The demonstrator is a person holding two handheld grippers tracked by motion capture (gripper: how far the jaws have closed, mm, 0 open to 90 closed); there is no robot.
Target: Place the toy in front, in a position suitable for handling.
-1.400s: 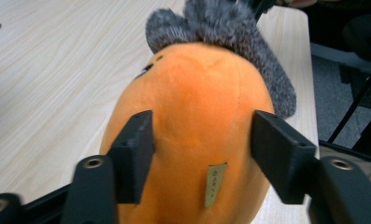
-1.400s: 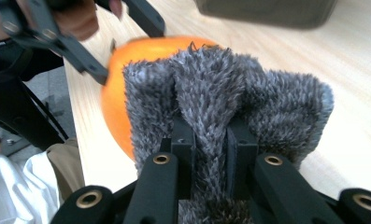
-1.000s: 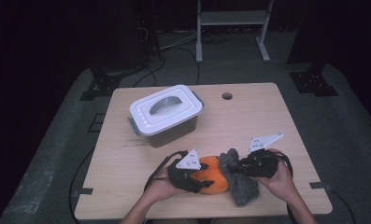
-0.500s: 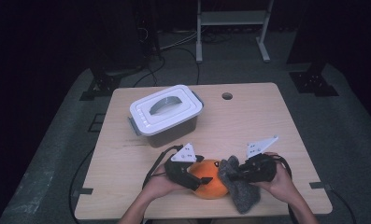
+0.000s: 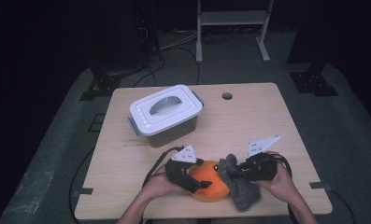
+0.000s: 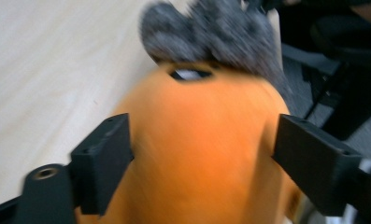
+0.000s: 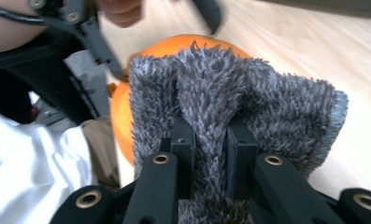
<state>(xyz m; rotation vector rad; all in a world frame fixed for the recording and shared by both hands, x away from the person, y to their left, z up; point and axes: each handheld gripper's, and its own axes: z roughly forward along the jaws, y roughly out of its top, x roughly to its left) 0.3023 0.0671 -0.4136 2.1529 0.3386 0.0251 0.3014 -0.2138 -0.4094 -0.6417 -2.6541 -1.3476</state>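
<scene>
A soft orange ball point(image 5: 212, 185) lies near the table's front edge, with a grey fuzzy cloth point(image 5: 242, 193) draped against its right side. My left gripper point(image 5: 198, 182) straddles the orange ball point(image 6: 202, 140). Its jaws have just been opening; they stand wide at the ball's two sides, the right one a little clear of it. The grey cloth point(image 6: 216, 32) shows beyond the ball. My right gripper point(image 7: 210, 140) is shut on a fold of the grey cloth point(image 7: 276, 107), with the orange ball point(image 7: 183, 44) behind it. In the high view the right gripper point(image 5: 238, 171) sits at the cloth's top.
A lidded grey plastic box point(image 5: 167, 114) with a white handled lid stands at the table's back left. The wooden table point(image 5: 258, 121) has a small round hole point(image 5: 227, 96) near its far edge. Cables trail off the front left.
The orange ball, the cloth and both hands have shifted slightly toward the table's front edge. The right gripper keeps its hold on the cloth.
</scene>
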